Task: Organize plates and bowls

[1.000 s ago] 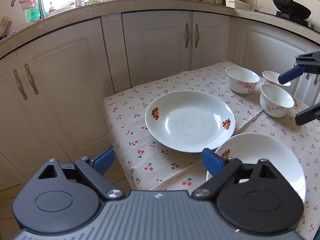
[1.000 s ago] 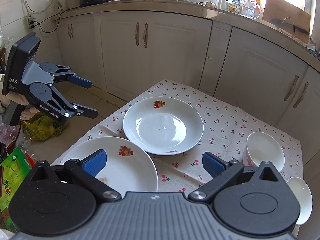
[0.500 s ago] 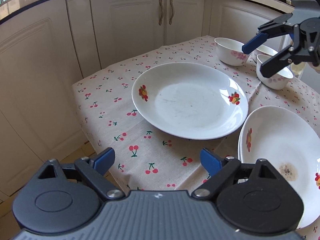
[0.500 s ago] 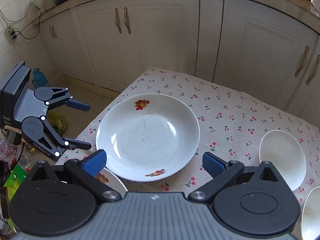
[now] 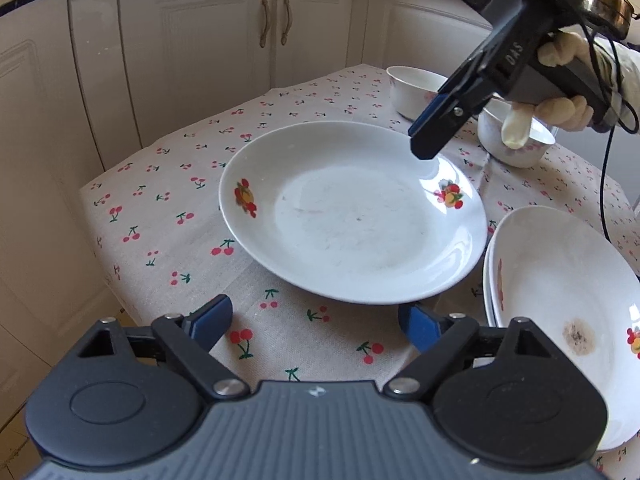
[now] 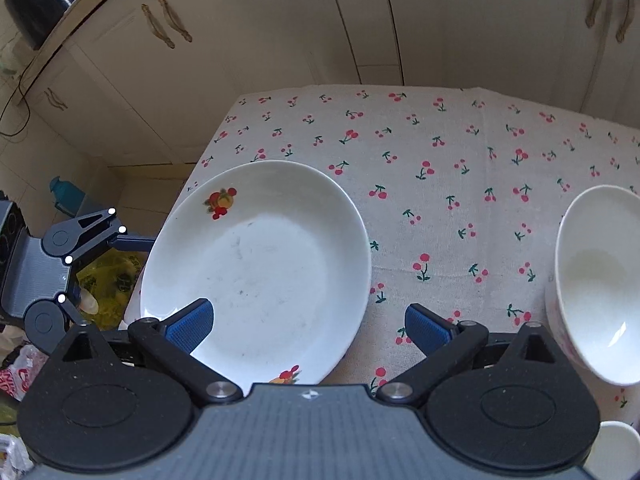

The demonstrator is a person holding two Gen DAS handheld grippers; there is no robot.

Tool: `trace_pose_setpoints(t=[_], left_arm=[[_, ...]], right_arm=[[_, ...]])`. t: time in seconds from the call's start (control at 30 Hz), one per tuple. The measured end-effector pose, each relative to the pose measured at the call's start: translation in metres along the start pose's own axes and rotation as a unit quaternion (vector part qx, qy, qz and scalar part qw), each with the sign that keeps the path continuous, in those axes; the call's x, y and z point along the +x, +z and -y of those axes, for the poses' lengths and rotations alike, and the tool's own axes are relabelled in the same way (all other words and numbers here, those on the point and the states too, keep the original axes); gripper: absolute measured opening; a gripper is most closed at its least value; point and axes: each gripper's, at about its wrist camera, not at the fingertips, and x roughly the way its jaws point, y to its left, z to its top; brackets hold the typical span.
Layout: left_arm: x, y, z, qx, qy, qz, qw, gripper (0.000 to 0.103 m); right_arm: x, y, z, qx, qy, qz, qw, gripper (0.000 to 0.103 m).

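Observation:
A white plate (image 5: 352, 216) with fruit prints lies on the cherry-print cloth (image 5: 168, 216). To its right is a stack of plates (image 5: 560, 280), the top one stained. My left gripper (image 5: 316, 322) is at the plate's near rim, jaws closing, with only cloth between them; its right pad (image 5: 420, 326) sits just below the rim. My right gripper (image 6: 308, 326) is open over the same plate (image 6: 260, 264), left pad (image 6: 190, 324) above it, right pad beyond its edge. In the left wrist view the right gripper (image 5: 430, 136) hangs over the far right rim. Two bowls (image 5: 416, 88) (image 5: 516, 140) stand behind it.
White cupboards (image 5: 224, 48) close off the far side of the table. The table's left edge (image 5: 100, 248) drops to the floor, where bags (image 6: 108, 280) lie. A bowl (image 6: 600, 280) stands close on the right of my right gripper, another (image 6: 612, 452) at the bottom corner.
Both grippers have sunk toward the fruit-print plate. The right one swung in from the bowls to the plate's far rim. The left gripper's jaws have narrowed a little.

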Motion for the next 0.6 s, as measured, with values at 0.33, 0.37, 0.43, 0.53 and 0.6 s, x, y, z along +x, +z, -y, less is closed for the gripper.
trace_pose_setpoints(t=[0.33, 0.37, 0.43, 0.53, 0.6], left_arm=[[0.007, 0.004, 0.0, 0.034, -0.028, 0.007, 0.999, 0.089], [0.007, 0.004, 0.001, 0.037, -0.029, 0.007, 0.9989, 0.089], [0.008, 0.004, 0.001, 0.041, -0.032, 0.008, 0.9986, 0.089], [0.008, 0.004, 0.001, 0.047, -0.037, 0.011, 0.9982, 0.089], [0.008, 0.004, 0.002, 0.051, -0.038, 0.013, 0.9979, 0.088]], right_arm=[[0.016, 0.011, 0.0, -0.003, 0.035, -0.011, 0.999, 0.088], [0.017, 0.012, -0.002, -0.008, 0.037, -0.011, 0.999, 0.088], [0.02, 0.014, -0.003, -0.015, 0.035, -0.013, 0.999, 0.088], [0.023, 0.016, -0.004, -0.022, 0.035, -0.015, 0.999, 0.088], [0.025, 0.019, -0.003, -0.022, 0.037, -0.015, 0.999, 0.088]])
